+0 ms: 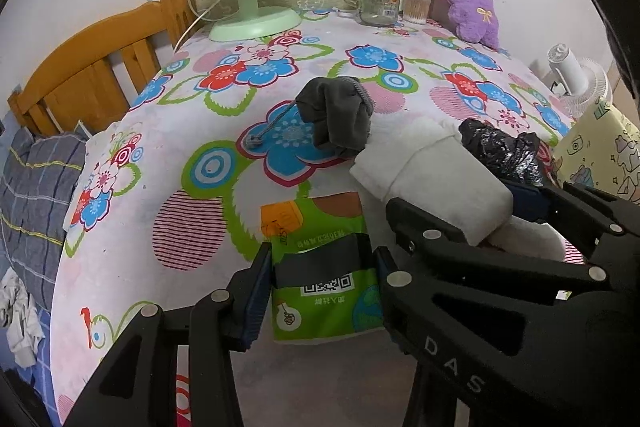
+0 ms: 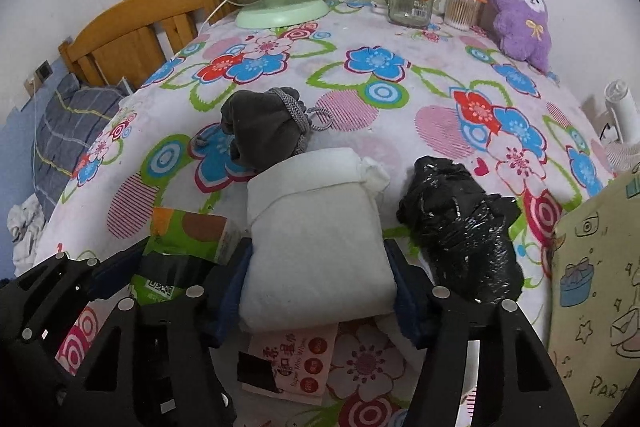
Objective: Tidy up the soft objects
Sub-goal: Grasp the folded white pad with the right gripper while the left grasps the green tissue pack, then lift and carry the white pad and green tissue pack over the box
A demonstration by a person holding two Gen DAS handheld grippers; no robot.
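The job looks to be in its middle stretch, with several soft items gathered near the front of the flowered tablecloth (image 2: 400,39) but none yet clearly put in a final place. The left gripper (image 1: 320,275) has its jaws closed on a green tissue pack (image 1: 320,239), the blue pads pressing its 2 sides near the table's front edge. The right gripper (image 2: 320,283) straddles a folded white cloth bundle (image 2: 316,239); its pads sit tight against both sides of the bundle, so it reads as gripped, though how firmly cannot be told. Under that bundle's near end lies a pink wipes packet (image 2: 288,363). Just behind the bundle and touching it is a dark grey drawstring pouch (image 2: 264,131), and just beside it on the right lies a crumpled black plastic bag (image 2: 460,227), neither held by anything. A purple plush toy (image 2: 520,15) leans against the back wall, well apart from the rest. No bin or basket is plainly visible, so where these 2 held items should go remains a guess; the pouch, bag and plush appear still to be dealt with.
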